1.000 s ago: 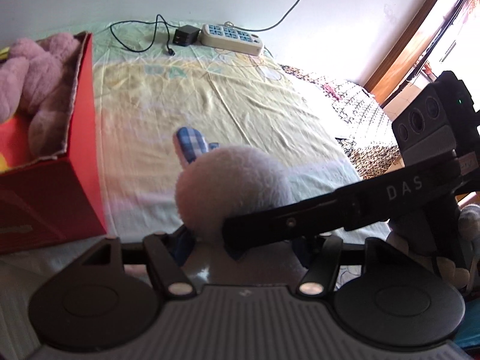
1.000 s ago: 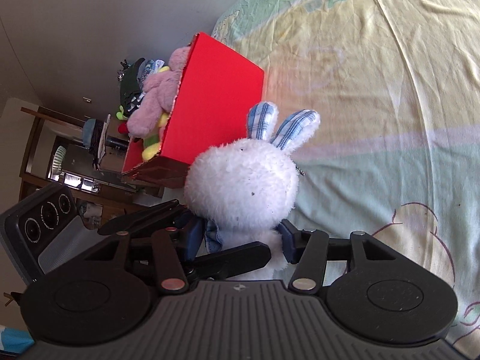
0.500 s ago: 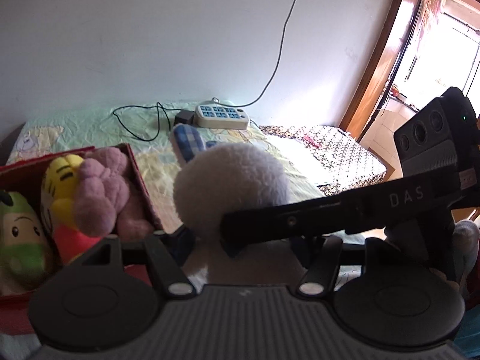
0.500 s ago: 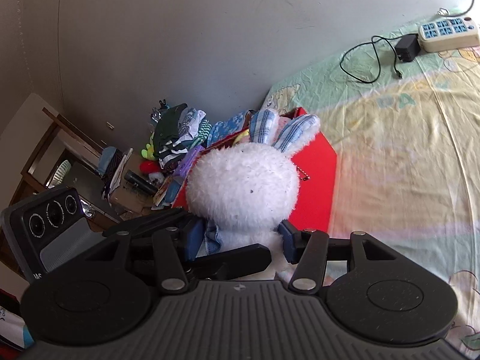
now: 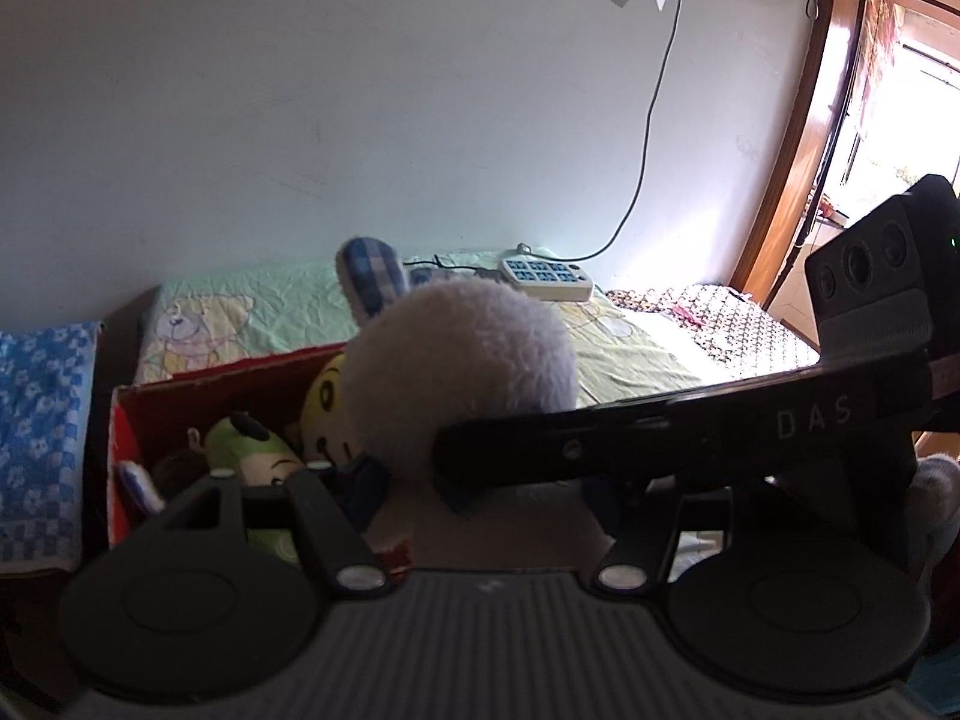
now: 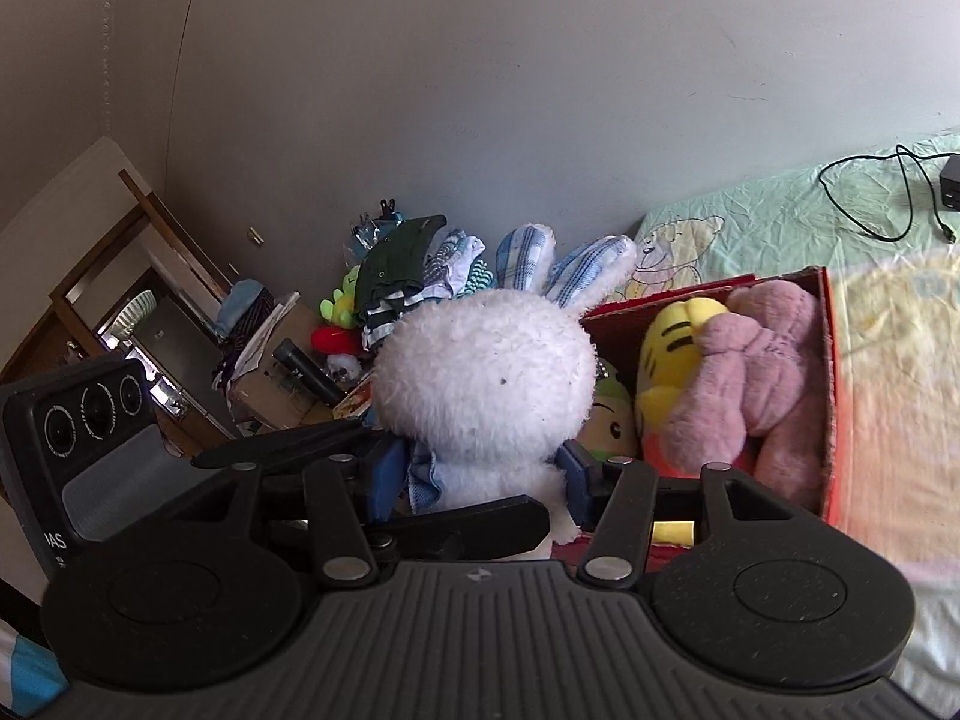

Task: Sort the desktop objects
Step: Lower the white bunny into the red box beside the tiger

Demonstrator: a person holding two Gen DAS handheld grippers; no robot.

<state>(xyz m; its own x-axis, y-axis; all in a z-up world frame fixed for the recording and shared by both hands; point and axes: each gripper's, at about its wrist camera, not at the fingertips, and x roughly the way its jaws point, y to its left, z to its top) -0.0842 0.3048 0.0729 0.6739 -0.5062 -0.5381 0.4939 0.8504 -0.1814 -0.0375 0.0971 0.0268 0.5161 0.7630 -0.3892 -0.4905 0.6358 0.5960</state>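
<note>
A white plush rabbit [image 6: 486, 372] with blue checked ears hangs in the air, held from two sides. My right gripper [image 6: 480, 480] is shut on its body, a blue pad pressed in on each side. My left gripper [image 5: 411, 483] is shut on the same rabbit [image 5: 462, 360] from the other side, and the right gripper's black arm [image 5: 660, 438] crosses in front of it. The rabbit sits above the near end of the open red box [image 6: 831, 390]. Inside lie a pink plush [image 6: 762, 372], a yellow toy [image 6: 672, 330] and a green toy [image 5: 252, 444].
The box [image 5: 120, 450] stands on a bed with a pale green and yellow sheet [image 6: 780, 222]. A white power strip [image 5: 546, 279] and a black cable [image 6: 870, 204] lie by the wall. A blue towel [image 5: 42, 420] is at the left, a clothes pile [image 6: 408, 264] beyond the box.
Both grippers have lifted the rabbit off the sheet and carried it to the red box. The box's open top and its toys now show behind the rabbit.
</note>
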